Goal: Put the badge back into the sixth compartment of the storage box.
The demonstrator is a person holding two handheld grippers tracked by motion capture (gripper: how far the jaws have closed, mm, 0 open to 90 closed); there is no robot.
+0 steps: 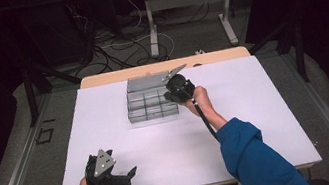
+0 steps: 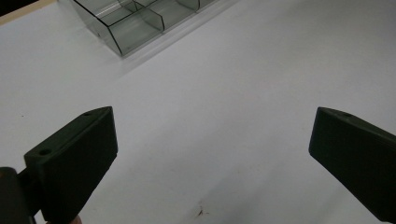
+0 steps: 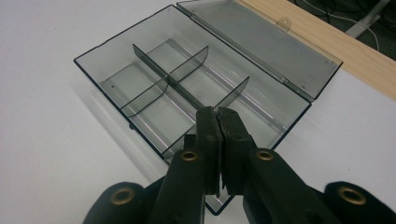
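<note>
In the high view, a clear smoky plastic compartment box [image 1: 152,103] sits toward the far middle of the white surface [image 1: 256,107], its lid [image 1: 146,82] thrown open and lying back toward the wooden far edge. The right claw [image 1: 176,92] hangs over the box's right end, held by a hand on a blue-sleeved arm [image 1: 251,154]. The left claw [image 1: 125,177] rests low at the near left corner of the surface, well apart from the box, its jaws spread.

In the left gripper view, the left claw [image 2: 212,154] has its two black jaws wide apart with nothing between them, over bare white surface [image 2: 224,84]. A corner of the compartment box [image 2: 140,23] shows at the top.

In the right gripper view, the right claw [image 3: 218,122] has its jaws pressed together, just above a thin divider [image 3: 233,95] in the compartment box [image 3: 140,60]; whether they pinch the divider I cannot tell. The compartments are bare. The open lid [image 3: 261,42] lies flat behind, beside the wooden edge [image 3: 327,44].
</note>
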